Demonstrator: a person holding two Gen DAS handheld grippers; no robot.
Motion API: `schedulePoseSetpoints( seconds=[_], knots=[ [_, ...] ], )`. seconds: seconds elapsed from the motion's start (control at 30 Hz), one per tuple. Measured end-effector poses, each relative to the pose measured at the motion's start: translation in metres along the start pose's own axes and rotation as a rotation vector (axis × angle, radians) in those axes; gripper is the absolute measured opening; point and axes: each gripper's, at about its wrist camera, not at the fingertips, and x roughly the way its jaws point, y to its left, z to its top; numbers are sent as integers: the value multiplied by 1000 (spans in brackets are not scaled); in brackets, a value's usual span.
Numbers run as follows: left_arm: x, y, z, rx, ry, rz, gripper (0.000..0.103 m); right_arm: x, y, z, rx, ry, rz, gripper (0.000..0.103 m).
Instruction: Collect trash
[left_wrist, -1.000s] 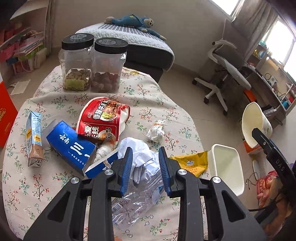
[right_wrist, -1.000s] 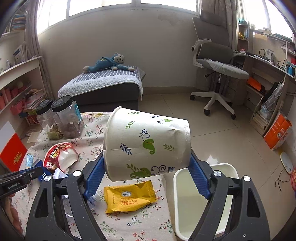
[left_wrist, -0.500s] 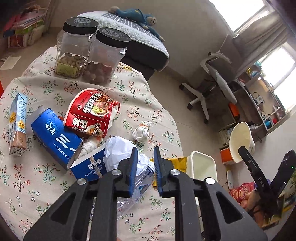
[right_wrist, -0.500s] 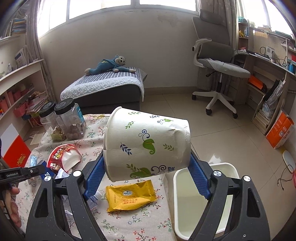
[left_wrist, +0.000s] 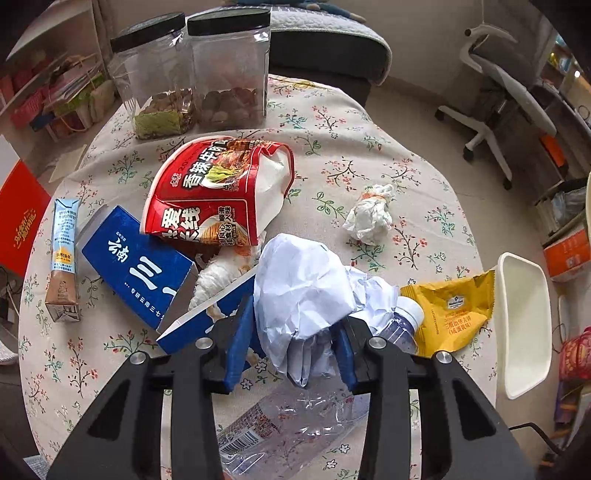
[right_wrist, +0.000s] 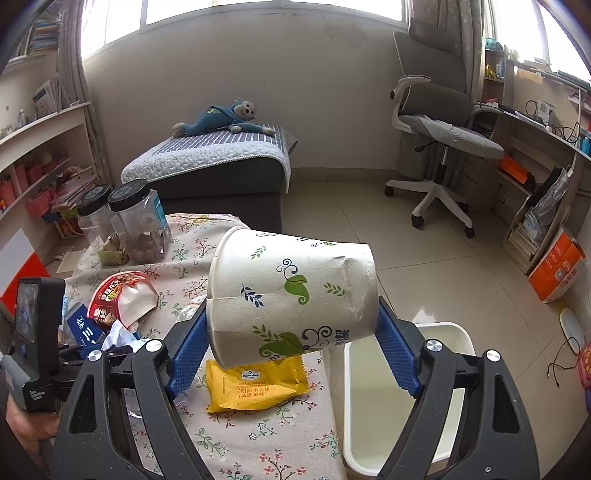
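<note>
In the left wrist view, the left claw (left_wrist: 293, 343) has dropped from its hover above the litter and now straddles the crumpled white paper (left_wrist: 306, 291), its blue pads pressed against the wad's lower folds; half a second ago the pads stood narrow and clear of it, so the grasp looks just made or about to close fully. The paper lies on the floral surface (left_wrist: 369, 147), over a crushed clear plastic bottle (left_wrist: 295, 417), beside a blue carton (left_wrist: 140, 266) and a red noodle bowl (left_wrist: 218, 195), with a yellow snack packet (left_wrist: 448, 310) touching the white bin (left_wrist: 524, 325) at the surface's edge. That suggests the paper is the next piece bound for the bin. In the right wrist view, little has changed: the right claw (right_wrist: 291, 341) still clamps the paper cup (right_wrist: 291, 291) sideways, held above the yellow packet and just beside the open bin (right_wrist: 458, 339), not yet released.
</note>
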Motion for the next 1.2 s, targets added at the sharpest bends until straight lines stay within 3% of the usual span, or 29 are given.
schedulePoseSetpoints(
  seconds=[0.07,0.27,0.4,0.53,0.9,1.2],
  knots=[
    [-9,6,3,-33,-22,-38,38,-1,-1,0,-1,-2,0,79],
    [-61,5,10,-57,-206,-91,38,-6,-3,3,9,-20,4,79],
    [-87,2,13,-53,-327,-79,38,-8,-6,0,10,-29,-10,79],
    [-103,-9,13,-34,-393,-99,38,-11,-17,-1,23,-42,-33,79],
    [-108,-55,4,46,-409,-145,38,-17,-71,-10,88,-47,-136,79],
    [-107,-114,-12,144,-418,-191,39,0,-135,-30,187,38,-273,79]
  ],
)
